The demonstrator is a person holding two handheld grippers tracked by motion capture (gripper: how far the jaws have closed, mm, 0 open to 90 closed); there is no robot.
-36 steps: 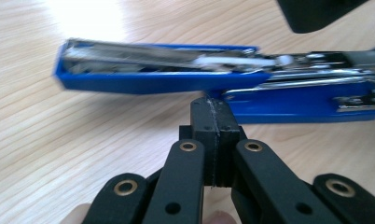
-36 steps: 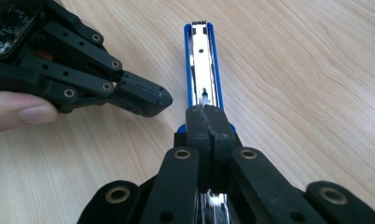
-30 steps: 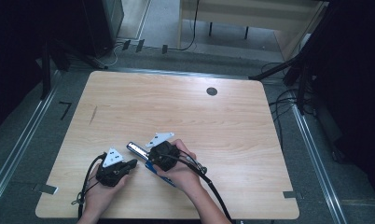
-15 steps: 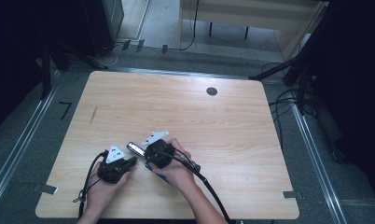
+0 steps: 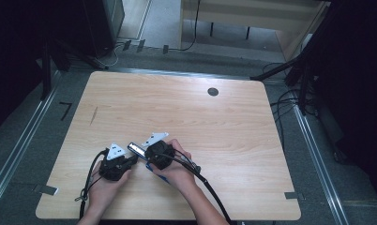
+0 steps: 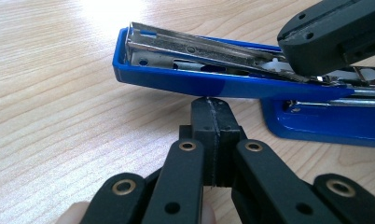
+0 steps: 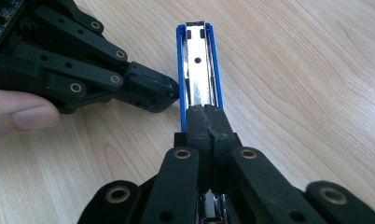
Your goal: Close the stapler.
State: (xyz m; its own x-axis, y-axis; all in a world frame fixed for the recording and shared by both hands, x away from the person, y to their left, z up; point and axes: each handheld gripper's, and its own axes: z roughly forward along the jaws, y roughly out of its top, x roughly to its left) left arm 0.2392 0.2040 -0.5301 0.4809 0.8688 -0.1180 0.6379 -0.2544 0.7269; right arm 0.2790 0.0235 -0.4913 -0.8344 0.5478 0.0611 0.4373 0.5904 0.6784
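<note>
Left gripper view showed the closed, empty left claw (image 6: 212, 105) touching under the open blue stapler (image 6: 185, 79) while the closed right claw (image 7: 209, 114) pressed on top, so the stapler could slip sideways on the counter (image 5: 233, 122).

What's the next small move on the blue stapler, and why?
Probably press the right gripper down a touch on the stapler. Its shut jaws rest on the metal magazine, whose blue arm is raised off the base, while the left gripper, also shut, braces the arm's side.
</note>
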